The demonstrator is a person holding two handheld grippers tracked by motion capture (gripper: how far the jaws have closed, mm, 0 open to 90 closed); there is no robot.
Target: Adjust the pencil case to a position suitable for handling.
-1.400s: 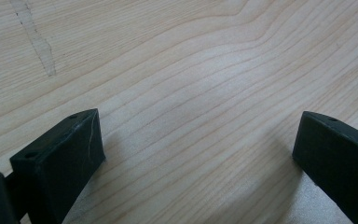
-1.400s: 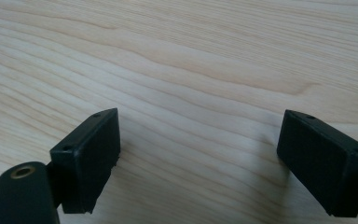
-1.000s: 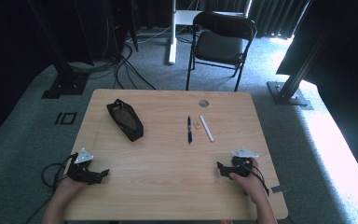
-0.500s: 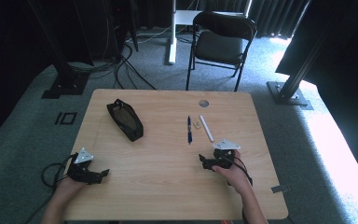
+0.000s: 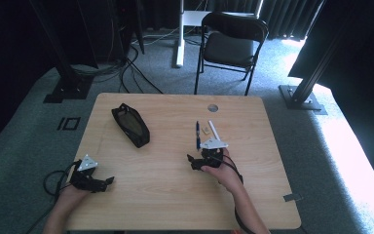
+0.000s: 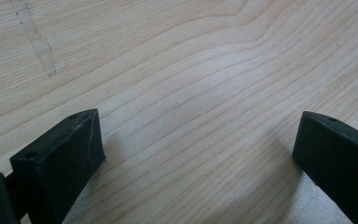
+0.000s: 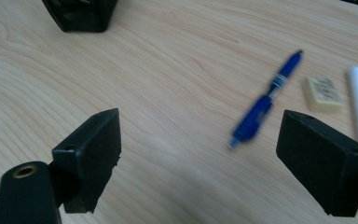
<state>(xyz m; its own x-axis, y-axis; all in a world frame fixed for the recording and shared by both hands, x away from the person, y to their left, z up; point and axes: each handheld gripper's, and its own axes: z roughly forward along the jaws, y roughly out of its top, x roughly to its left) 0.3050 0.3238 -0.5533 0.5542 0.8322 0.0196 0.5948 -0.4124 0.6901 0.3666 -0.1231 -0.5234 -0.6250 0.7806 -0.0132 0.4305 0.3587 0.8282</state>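
Pen (image 7: 266, 103) position decides the coming reach: in the right gripper view the blue pen lies at about one o'clock from the right gripper (image 7: 214, 154), its long axis running from seven to one o'clock, jaws spread wide and empty. The left gripper (image 5: 97, 181), jaws also wide, rests far off at the surface's (image 5: 175, 204) near-left edge.

Bare table (image 7: 168, 60) ahead of right gripper (image 7: 200, 154); blue pen (image 7: 265, 105), probably eraser (image 7: 324, 93) crowd right.
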